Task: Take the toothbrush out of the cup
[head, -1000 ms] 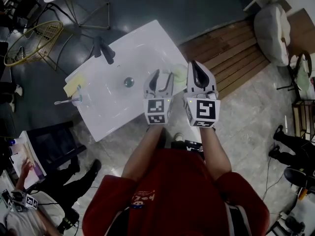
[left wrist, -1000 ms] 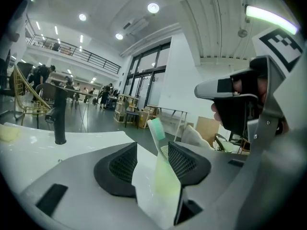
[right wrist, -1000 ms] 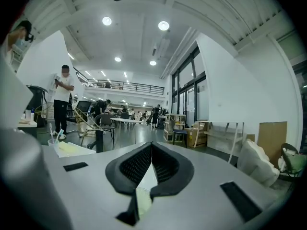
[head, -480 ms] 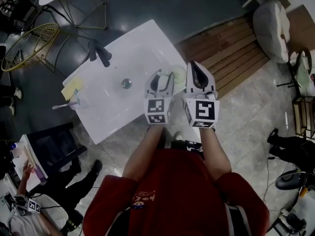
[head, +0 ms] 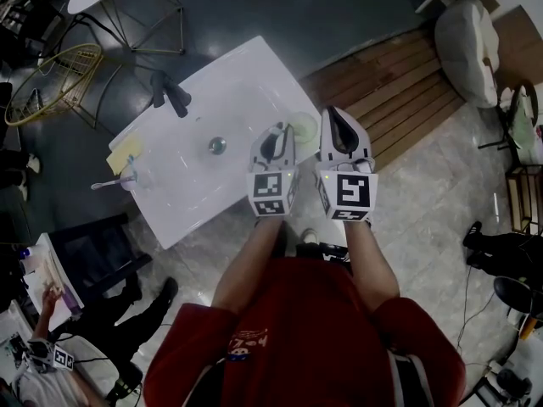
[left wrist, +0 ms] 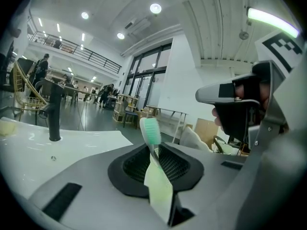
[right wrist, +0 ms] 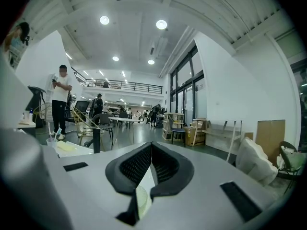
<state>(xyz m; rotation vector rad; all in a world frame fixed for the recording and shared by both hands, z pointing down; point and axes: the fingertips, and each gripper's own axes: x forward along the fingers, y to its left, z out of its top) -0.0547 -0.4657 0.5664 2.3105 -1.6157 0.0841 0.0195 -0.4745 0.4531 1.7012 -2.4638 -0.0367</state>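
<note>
A pale green toothbrush (left wrist: 151,132) stands upright between the pads of my left gripper (head: 273,139), bristles up. The jaws are closing, and the pads press on its handle (left wrist: 160,188). In the head view the left gripper hangs over the right end of the white sink top (head: 242,83), just left of a pale green cup (head: 307,126), and hides the brush. My right gripper (head: 338,124) hovers just right of the cup, shut, with nothing between its tips. Through the slot below its pads a bit of the pale cup (right wrist: 141,199) shows.
A black faucet (head: 170,93) stands at the sink's far corner, with the drain (head: 217,145) mid-basin. A clear cup with another brush (head: 131,177) and a yellow pad (head: 125,149) sit at the left end. People stand at lower left. A wooden deck (head: 390,91) lies to the right.
My left gripper's jaws were wide apart beside the cup; now they have closed in on the toothbrush. The right gripper has stayed where it was.
</note>
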